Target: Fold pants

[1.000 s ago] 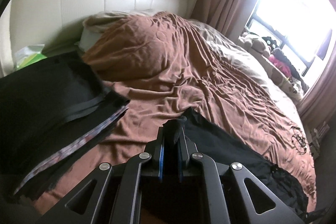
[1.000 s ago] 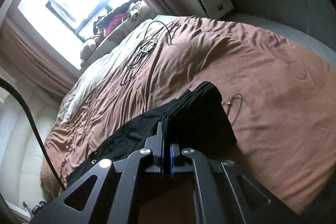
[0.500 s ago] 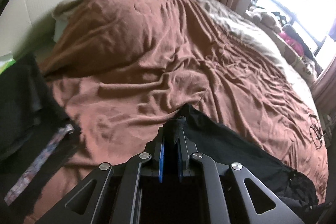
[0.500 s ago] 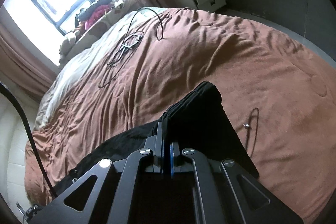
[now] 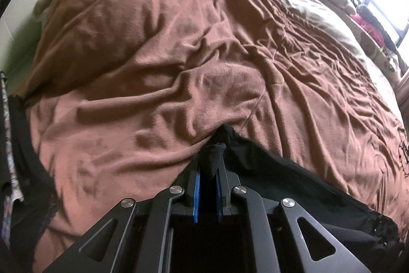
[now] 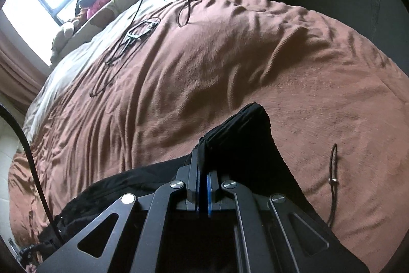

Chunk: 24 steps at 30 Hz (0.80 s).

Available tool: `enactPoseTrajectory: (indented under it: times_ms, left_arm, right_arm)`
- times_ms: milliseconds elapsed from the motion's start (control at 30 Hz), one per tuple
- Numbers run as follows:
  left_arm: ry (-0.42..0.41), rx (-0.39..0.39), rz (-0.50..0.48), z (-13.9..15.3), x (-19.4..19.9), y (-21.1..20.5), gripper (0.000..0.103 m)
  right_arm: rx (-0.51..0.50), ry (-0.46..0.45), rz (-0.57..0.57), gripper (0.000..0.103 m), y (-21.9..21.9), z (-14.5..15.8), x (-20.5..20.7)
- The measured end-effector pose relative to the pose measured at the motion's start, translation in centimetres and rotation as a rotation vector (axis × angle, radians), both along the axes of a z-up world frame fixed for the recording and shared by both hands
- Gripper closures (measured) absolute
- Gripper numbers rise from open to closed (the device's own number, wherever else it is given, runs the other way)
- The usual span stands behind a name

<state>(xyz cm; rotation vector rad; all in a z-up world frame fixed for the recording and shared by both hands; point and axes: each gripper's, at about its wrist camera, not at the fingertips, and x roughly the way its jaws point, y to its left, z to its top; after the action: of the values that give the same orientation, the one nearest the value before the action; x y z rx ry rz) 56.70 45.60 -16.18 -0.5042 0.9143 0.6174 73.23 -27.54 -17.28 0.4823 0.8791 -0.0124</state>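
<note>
Left tongs [image 5: 207, 161] clamped on a bunched corner of the black pants [image 5: 294, 178]; right tongs [image 6: 203, 157] pinched flat on another edge of the pants [image 6: 245, 142]. Fabric trails back from both tongs and drapes on the brown blanket [image 5: 166, 63] of the bed. Judged step: carrying the held edge over to lay a fold. Do it well: keep both tongs level with each other, fabric taut between them, lower together onto the blanket, release only once edges line up. Avoid the loose cable [image 6: 333, 170] right of the pants; the dark clothes pile [image 5: 18, 150] sits far left of the pants.
</note>
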Motion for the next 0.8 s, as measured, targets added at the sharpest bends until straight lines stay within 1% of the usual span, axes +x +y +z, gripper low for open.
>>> enactPoseTrajectory:
  times_ms: [133, 233, 267, 300, 333, 367, 400, 433, 467, 500, 533, 567, 633, 667, 800]
  left_arm:
    - [0.022, -0.002, 0.011, -1.1, 1.5, 0.2, 0.092]
    - [0.060, -0.001, 0.026, -2.3, 2.4, 0.2, 0.092]
    - [0.078, -0.002, 0.030, -2.8, 2.8, 0.3, 0.087]
    - [0.097, 0.007, 0.035, -3.0, 3.0, 0.3, 0.086]
    - [0.108, 0.017, 0.036, -2.9, 3.1, 0.1, 0.080]
    - [0.119, 0.034, 0.034, -2.7, 3.1, 0.0, 0.077]
    - [0.122, 0.049, 0.028, -2.4, 3.1, -0.1, 0.069]
    - [0.123, 0.057, 0.017, -2.0, 3.1, -0.2, 0.058]
    - [0.118, 0.059, 0.006, -1.5, 3.0, -0.3, 0.044]
    - [0.106, 0.062, -0.005, -0.9, 2.8, -0.5, 0.040]
    - [0.097, 0.067, -0.014, -0.4, 2.7, -0.7, 0.038]
    - [0.092, 0.075, -0.024, 0.1, 2.7, -1.1, 0.038]
    - [0.088, 0.074, -0.030, 1.0, 2.6, -1.9, 0.038]
    - [0.082, 0.063, -0.028, 1.4, 2.7, -2.3, 0.038]
    - [0.056, 0.029, -0.041, 2.7, 3.0, -4.3, 0.038]
  right_arm:
    - [-0.001, 0.017, -0.002, 0.103, 0.1, -1.1, 1.2]
    - [-0.008, 0.027, -0.001, 0.103, 0.4, -1.7, 2.1]
    - [-0.020, 0.032, 0.006, 0.103, 0.6, -1.9, 2.3]
    - [-0.037, 0.039, 0.017, 0.103, 0.8, -2.1, 2.5]
    - [-0.062, 0.043, 0.029, 0.102, 1.2, -2.1, 2.7]
    - [-0.082, 0.042, 0.047, 0.100, 1.5, -2.0, 2.8]
    - [-0.105, 0.038, 0.074, 0.099, 1.8, -1.7, 2.7]
    - [-0.114, 0.032, 0.097, 0.091, 2.0, -1.5, 2.6]
    - [-0.113, 0.023, 0.119, 0.078, 2.1, -1.2, 2.4]
    - [-0.109, 0.003, 0.138, 0.060, 2.0, -0.6, 1.9]
    - [-0.108, -0.013, 0.153, 0.054, 2.0, -0.2, 1.5]
    - [-0.111, -0.030, 0.170, 0.044, 2.0, 0.2, 0.9]
    - [-0.136, -0.055, 0.187, 0.039, 2.1, 1.2, -0.3]
    - [-0.157, -0.066, 0.190, 0.038, 2.2, 1.7, -0.9]
    - [-0.187, -0.105, 0.204, 0.038, 2.7, 3.4, -3.0]
